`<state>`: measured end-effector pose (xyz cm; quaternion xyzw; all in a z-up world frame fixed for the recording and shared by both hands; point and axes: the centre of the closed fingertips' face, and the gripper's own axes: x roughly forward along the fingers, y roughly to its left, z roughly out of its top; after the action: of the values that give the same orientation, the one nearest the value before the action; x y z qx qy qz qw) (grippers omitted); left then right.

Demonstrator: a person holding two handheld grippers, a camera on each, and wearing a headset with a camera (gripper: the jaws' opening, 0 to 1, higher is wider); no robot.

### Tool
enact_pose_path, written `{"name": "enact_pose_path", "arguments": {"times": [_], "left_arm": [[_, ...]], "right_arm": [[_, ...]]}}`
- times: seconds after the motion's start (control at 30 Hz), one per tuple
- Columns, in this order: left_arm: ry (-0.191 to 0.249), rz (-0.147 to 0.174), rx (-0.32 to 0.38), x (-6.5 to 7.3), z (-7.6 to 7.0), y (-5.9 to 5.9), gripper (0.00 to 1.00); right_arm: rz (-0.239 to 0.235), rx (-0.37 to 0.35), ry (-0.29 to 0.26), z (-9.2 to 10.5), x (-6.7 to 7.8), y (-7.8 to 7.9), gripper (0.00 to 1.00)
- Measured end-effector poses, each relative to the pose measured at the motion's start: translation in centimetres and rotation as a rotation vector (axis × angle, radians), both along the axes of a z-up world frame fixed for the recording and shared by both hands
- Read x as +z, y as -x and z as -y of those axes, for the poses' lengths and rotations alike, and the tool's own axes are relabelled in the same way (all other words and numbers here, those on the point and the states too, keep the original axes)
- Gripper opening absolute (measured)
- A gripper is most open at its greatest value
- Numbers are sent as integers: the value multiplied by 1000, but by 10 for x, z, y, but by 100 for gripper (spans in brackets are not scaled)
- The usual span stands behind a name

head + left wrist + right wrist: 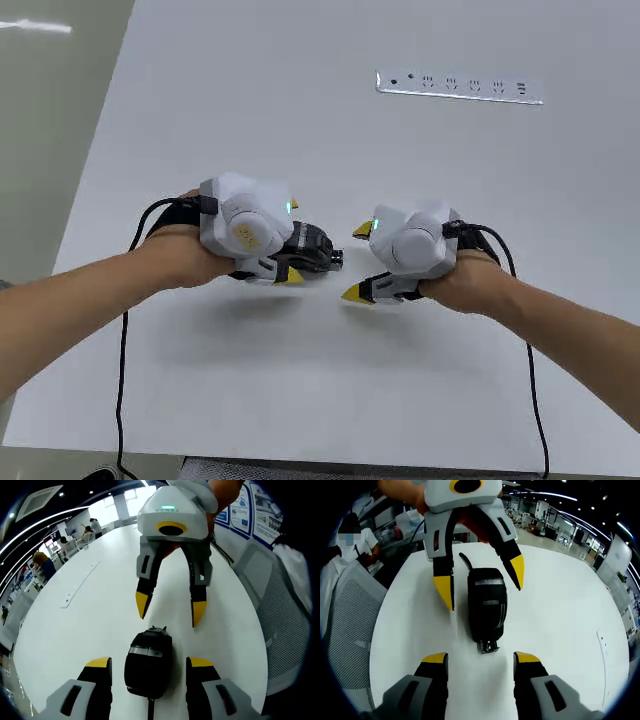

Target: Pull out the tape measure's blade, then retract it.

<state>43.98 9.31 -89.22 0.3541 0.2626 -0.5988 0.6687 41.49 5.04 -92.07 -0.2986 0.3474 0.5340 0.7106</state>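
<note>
Tape measure [314,247] on table [300,100], between left gripper [292,241] jaws.

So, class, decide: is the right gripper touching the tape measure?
Apart. The right gripper view shows bare table between the right gripper's yellow fingertips and the tape measure, whose hook end lies ahead of the open jaws.

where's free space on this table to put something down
Bare table runs from the power strip down to the left tool and right tool, and along the near edge. Crowded: the middle, where both tools crowd the tape measure.
</note>
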Motion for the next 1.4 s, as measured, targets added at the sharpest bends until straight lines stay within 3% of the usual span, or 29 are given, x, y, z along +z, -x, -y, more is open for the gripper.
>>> {"name": "enact_pose_path", "arguments": {"times": [1.4], "left_arm": [[-31,-13,-89,-11,8,-2,35]], "right_arm": [[-16,83,14,-11,-15,-12,28]]}}
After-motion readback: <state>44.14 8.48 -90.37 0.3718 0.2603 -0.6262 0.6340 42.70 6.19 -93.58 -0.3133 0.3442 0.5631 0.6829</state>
